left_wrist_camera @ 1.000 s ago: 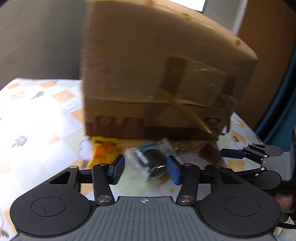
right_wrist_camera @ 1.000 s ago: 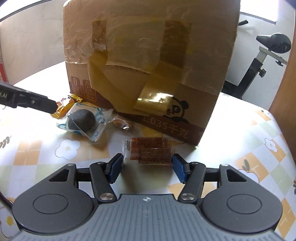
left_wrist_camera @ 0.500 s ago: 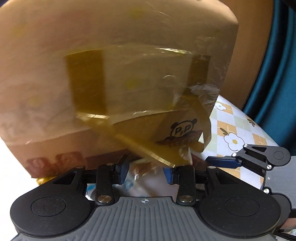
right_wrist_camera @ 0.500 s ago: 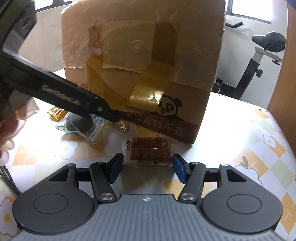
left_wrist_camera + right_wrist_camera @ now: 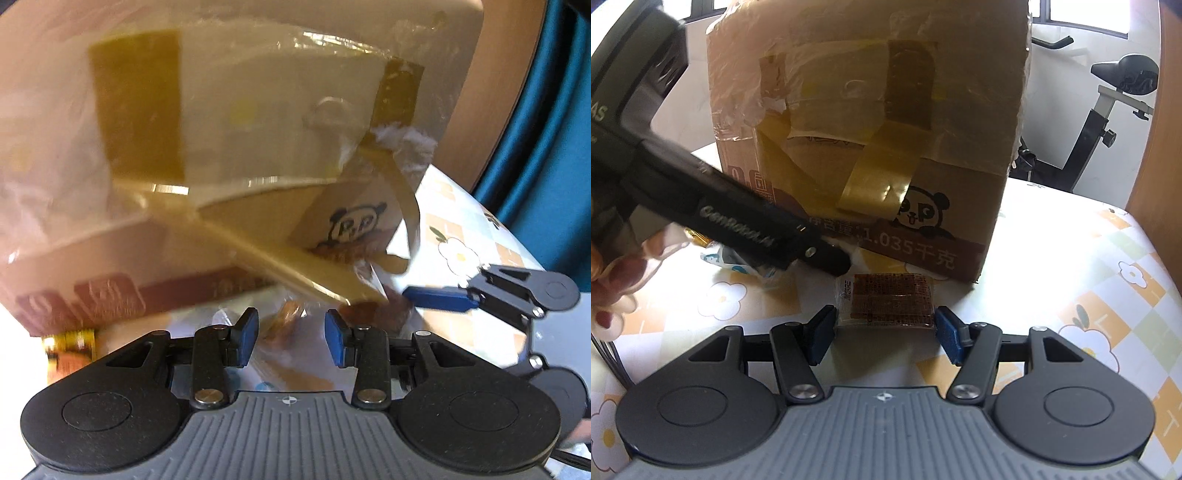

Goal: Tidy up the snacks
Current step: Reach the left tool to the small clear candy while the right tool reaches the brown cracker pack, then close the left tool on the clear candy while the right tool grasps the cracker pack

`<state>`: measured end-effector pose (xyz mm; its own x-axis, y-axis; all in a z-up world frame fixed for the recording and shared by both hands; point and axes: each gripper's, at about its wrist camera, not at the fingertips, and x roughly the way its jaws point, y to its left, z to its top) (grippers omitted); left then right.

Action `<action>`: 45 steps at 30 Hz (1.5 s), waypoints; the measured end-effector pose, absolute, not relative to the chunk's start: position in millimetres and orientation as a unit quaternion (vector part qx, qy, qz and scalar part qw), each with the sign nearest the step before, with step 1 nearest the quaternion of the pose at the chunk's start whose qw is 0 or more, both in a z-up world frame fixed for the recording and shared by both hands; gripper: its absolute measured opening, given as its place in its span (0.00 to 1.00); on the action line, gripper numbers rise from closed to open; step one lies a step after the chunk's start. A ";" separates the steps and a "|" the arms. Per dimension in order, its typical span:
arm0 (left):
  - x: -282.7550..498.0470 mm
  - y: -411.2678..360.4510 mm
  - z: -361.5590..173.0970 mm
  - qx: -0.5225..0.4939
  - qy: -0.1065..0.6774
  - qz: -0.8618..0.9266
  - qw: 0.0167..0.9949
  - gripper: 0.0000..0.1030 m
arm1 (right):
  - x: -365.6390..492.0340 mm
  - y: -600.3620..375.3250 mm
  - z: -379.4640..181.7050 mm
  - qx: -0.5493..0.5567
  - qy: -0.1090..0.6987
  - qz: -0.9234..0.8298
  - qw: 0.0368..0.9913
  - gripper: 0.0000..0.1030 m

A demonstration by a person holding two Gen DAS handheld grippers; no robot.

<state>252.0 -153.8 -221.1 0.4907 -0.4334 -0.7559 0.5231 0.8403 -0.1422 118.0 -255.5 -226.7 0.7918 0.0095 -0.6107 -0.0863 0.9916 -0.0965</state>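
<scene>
Your right tongs [image 5: 885,332] are spread wide on the counter [image 5: 1071,266], and the brown snack pack [image 5: 886,303] lies flat between the pads [image 5: 823,334], its near edge level with them; you cannot tell whether the left pad touches it, and the right one stands just clear. At 12 o'clock from the pack, close behind it, stands the taped box [image 5: 871,122] with a panda on its face. Your left tongs [image 5: 290,338] are parted too, gripping nothing, low against the foot of the box [image 5: 221,155]; between the pads [image 5: 246,338] and just past them a small orange snack in clear wrap [image 5: 286,317] shows, blurred. In the right view those tongs come in from 9 o'clock, the tip just beside the pack's far left corner, over a white-and-blue wrapper [image 5: 738,264]. A gold wrapper [image 5: 68,345] lies at 9 o'clock in the left view, by the box's foot
</scene>
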 end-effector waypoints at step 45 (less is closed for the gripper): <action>178.9 -128.8 -230.2 0.028 0.379 -0.187 0.906 0.19 | 113.0 -250.4 -226.6 -0.084 0.310 0.040 0.946 0.59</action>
<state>178.9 -128.8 -230.2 0.6424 -0.3176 -0.6975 0.3597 0.9286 -0.0916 113.0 -250.4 -226.6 0.8046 0.0243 -0.5933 -0.1287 0.9825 -0.1343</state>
